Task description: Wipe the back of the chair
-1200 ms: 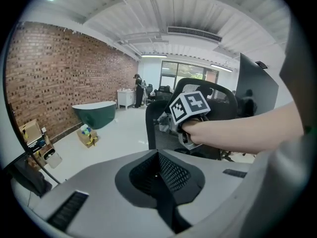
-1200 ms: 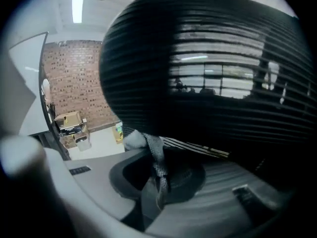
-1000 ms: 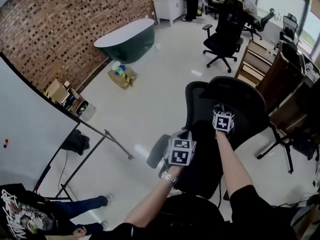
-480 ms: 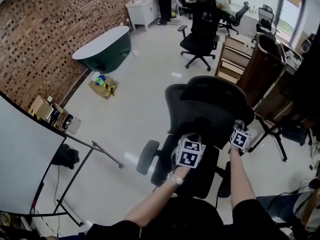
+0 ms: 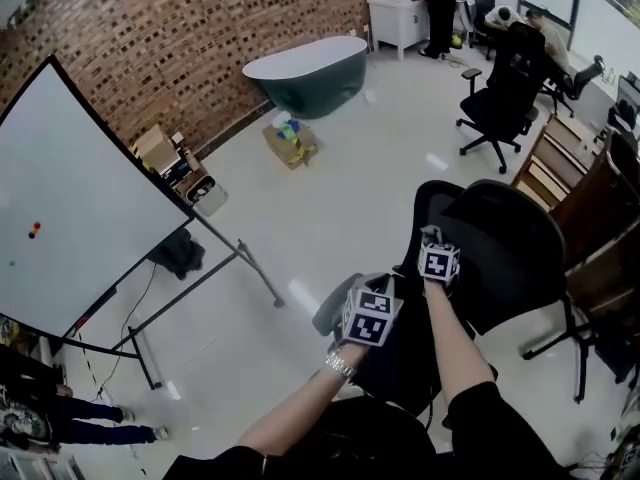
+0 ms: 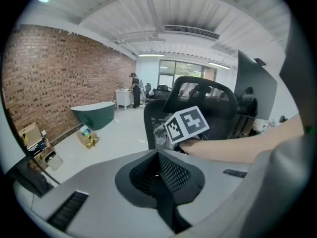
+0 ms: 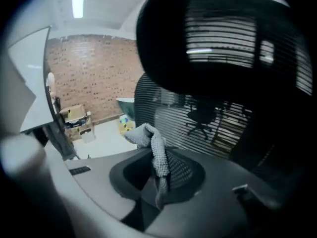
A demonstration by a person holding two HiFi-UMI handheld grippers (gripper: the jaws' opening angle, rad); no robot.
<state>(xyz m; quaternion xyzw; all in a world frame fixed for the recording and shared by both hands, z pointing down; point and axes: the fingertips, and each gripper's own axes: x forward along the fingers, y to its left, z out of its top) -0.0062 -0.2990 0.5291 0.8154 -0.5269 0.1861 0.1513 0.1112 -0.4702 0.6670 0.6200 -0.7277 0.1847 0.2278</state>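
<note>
Black mesh chair [image 5: 510, 258]; grey nubbly cloth [image 7: 153, 148] against it — beyond the chair, a dark-green tub [image 5: 305, 86], pale-topped, and a red-brown brick wall [image 5: 150, 38].

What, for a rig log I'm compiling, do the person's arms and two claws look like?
Both arms are bare below short black sleeves; a silvery metal watchband circles the left wrist. The left claw and right claw share light grey moulded bodies with a black, mesh-textured hollow around the jaws. Each carries a white cube printed with black square markers. No cables show.
</note>
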